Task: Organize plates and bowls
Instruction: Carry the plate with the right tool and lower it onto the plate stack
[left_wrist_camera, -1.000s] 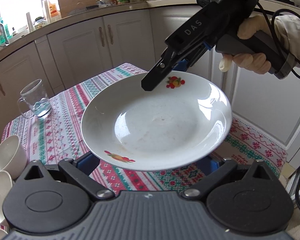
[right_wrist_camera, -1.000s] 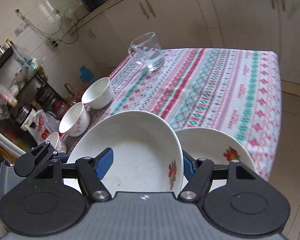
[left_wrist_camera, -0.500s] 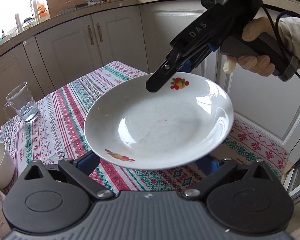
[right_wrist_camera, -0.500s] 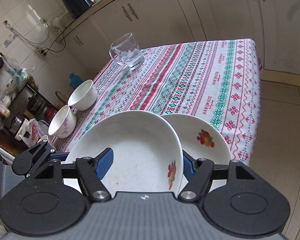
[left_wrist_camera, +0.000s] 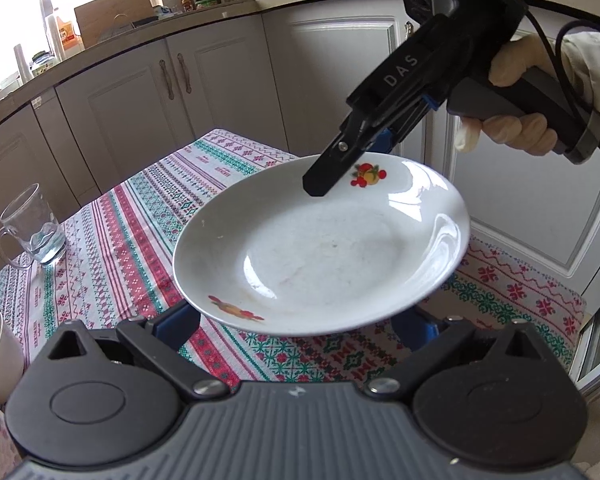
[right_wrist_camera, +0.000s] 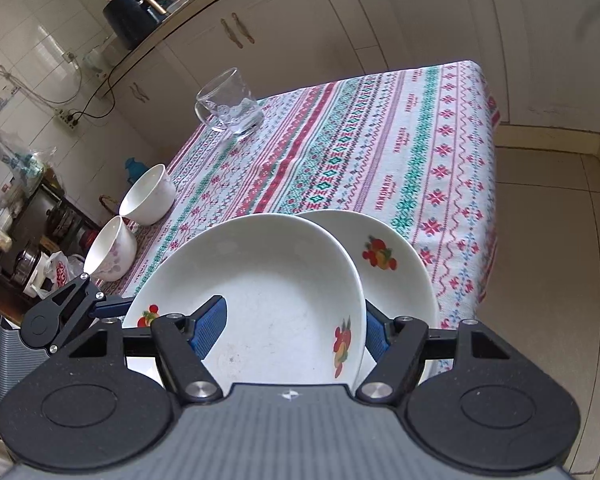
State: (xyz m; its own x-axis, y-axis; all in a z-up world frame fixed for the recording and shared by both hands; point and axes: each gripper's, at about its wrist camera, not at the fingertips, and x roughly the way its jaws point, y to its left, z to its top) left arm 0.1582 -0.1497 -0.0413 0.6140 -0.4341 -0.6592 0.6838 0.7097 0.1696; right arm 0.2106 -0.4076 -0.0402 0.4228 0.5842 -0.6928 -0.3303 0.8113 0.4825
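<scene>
Right wrist view is showing the table [right_wrist_camera: 380, 140] corner with a second plate [right_wrist_camera: 400, 280] lying under the tilted plate [right_wrist_camera: 268, 280]. Right gripper [left_wrist_camera: 348, 166] is pinching only its rim and left gripper [left_wrist_camera: 300, 324] is gaping empty beneath, so the plate is risking slipping down and chipping both

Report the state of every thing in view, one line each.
held plate: off the table, smeared, far rim clamped by the right gripper.
right gripper: shut on the held plate.
left gripper: open, fingers spread under the plate's near rim.
second plate: lower, partly hidden behind the held plate.
glass mug: upright on the tablecloth.
far bowl: upright.
near bowl: upright beside it.
cabinet doors: shut.
</scene>
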